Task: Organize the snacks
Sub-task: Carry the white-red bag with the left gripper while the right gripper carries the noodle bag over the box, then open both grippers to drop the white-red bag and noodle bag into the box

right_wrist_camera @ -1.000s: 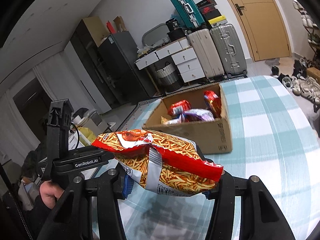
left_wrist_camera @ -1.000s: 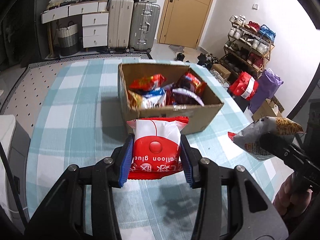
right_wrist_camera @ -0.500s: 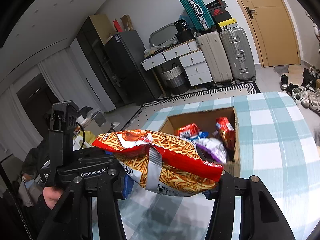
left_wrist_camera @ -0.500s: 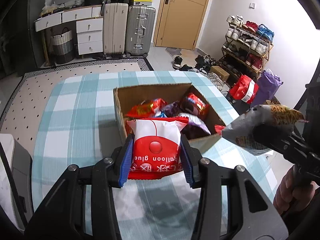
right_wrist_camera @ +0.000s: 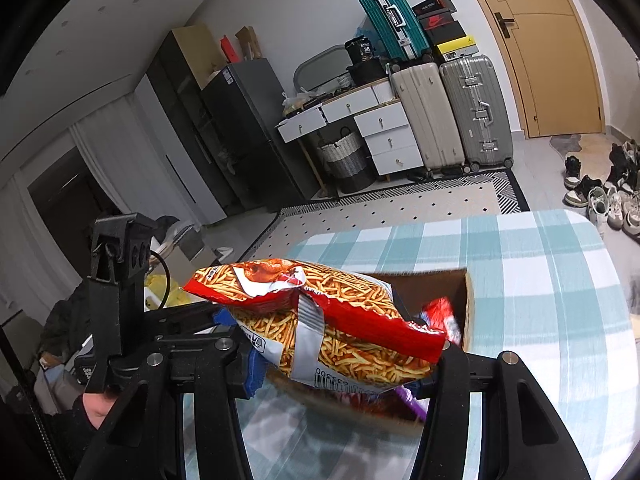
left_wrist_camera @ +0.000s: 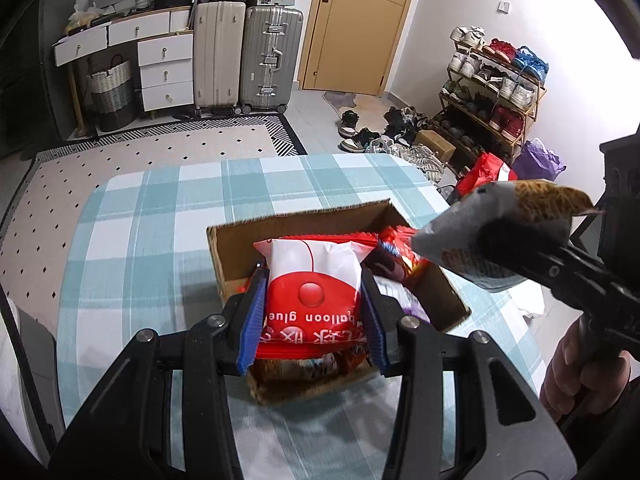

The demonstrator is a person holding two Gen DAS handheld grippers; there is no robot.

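My left gripper (left_wrist_camera: 312,312) is shut on a red-and-white snack packet (left_wrist_camera: 314,280) and holds it over the open cardboard box (left_wrist_camera: 228,256), which has several snack bags inside. The right gripper (right_wrist_camera: 344,364) is shut on a red bag of noodle sticks (right_wrist_camera: 320,320), held above the box (right_wrist_camera: 472,304) near its front. In the left wrist view that same bag (left_wrist_camera: 504,232) hangs over the box's right side, with a hand (left_wrist_camera: 576,364) gripping the handle below it. The packets hide most of what lies in the box.
The box stands on a table with a blue-and-white checked cloth (left_wrist_camera: 160,216). Beyond it are a patterned rug (left_wrist_camera: 140,148), suitcases (left_wrist_camera: 272,56), white drawers (left_wrist_camera: 164,68), a shoe rack (left_wrist_camera: 496,88) and a door (left_wrist_camera: 360,24).
Both grippers have moved forward over the table with their packets and now hang above the box, which was farther ahead a second ago.
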